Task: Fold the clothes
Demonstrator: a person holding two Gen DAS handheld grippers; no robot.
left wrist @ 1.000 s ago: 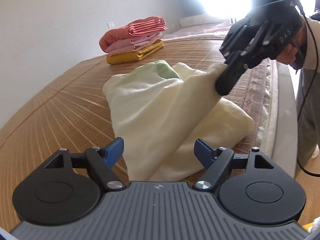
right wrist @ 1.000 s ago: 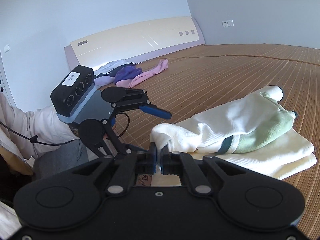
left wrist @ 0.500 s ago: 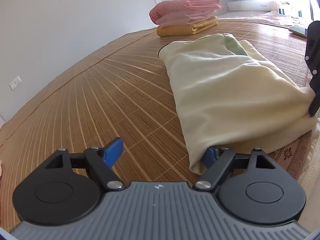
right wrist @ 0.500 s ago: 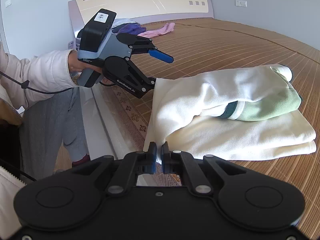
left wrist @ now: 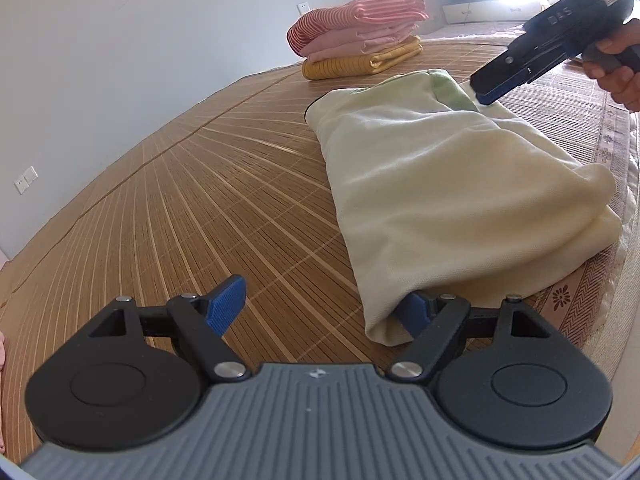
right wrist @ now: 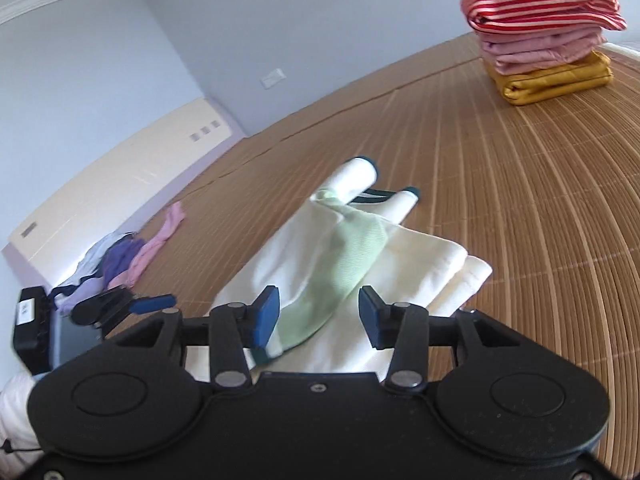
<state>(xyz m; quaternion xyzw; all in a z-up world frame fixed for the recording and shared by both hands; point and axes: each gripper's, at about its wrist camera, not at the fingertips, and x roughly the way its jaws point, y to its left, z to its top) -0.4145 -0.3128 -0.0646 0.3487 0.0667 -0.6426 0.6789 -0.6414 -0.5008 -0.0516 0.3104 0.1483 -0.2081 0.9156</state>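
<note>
Wide apart, the left gripper [left wrist: 320, 306] has 1 ribbed blue pad [left wrist: 226, 305] bare over the slatted bamboo mat [left wrist: 180, 200]; the other pad is half hidden by the near corner of the soft cream garment [left wrist: 440, 184]. Also open, the right gripper [right wrist: 319, 316] hovers above its pale green sleeve [right wrist: 344, 260]. Only the right view shows unfolded purple and pink clothes [right wrist: 132, 256]. Beyond, 3 folded pieces form a stack [left wrist: 360, 36].

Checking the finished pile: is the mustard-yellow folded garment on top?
No, the mustard-yellow folded garment lies at the bottom, under the pink garment and red-striped garment.
</note>
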